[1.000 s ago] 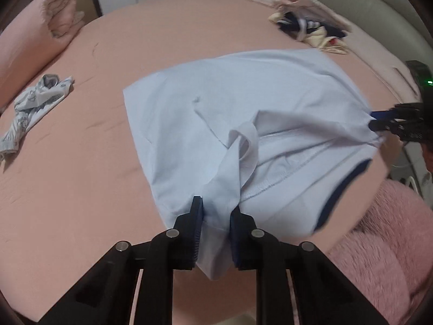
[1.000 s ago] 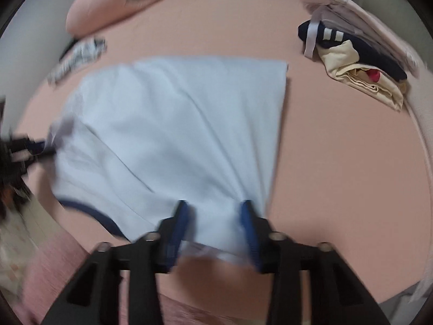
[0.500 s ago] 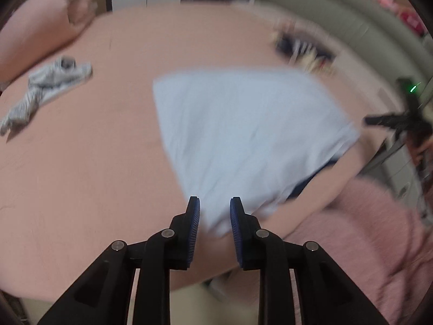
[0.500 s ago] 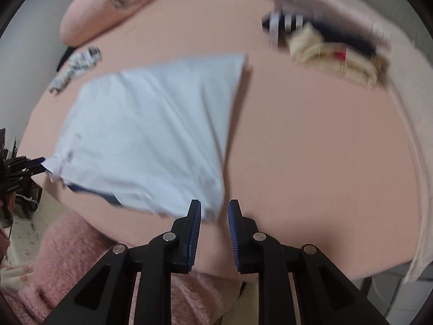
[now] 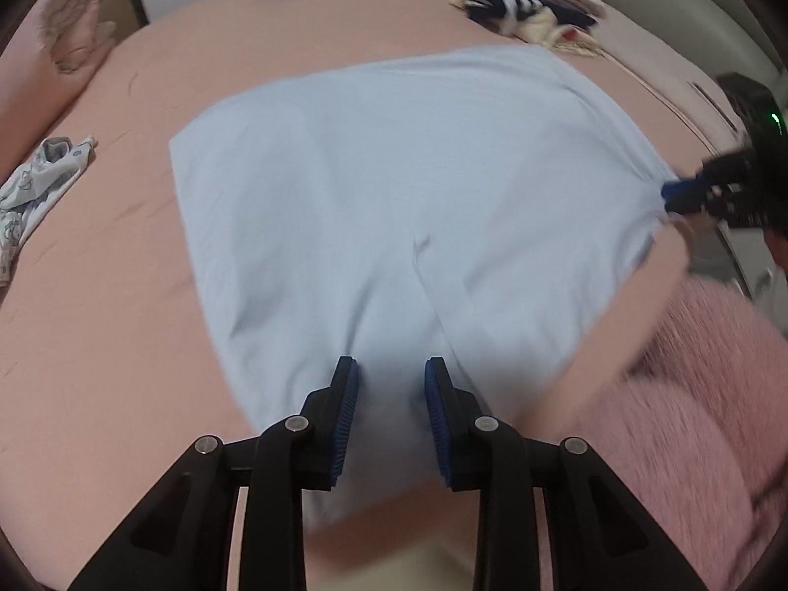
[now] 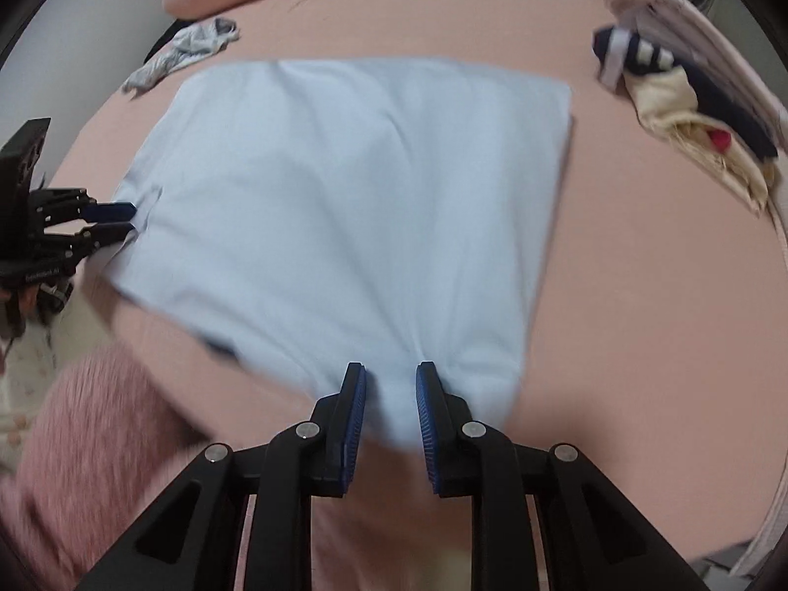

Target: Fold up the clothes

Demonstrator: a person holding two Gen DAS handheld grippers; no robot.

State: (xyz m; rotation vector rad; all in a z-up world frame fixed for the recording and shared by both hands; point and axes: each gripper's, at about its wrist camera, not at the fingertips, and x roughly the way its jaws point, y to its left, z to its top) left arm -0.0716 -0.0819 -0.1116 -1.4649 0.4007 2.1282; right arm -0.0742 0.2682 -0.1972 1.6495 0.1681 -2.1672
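Along the near hem, each hand-held gripper [image 5: 389,409] [image 6: 391,406] straddles the pale-blue shirt [image 5: 394,197], jaws parted; grip unclear.

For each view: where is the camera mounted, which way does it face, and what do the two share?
Left wrist: behind the left gripper, facing across the light blue shirt on the pink bed; right gripper at far right.
Right wrist: behind the right gripper, facing across the same shirt; left gripper at far left.
Shared: shirt, bed, clothes pile, each other's gripper.
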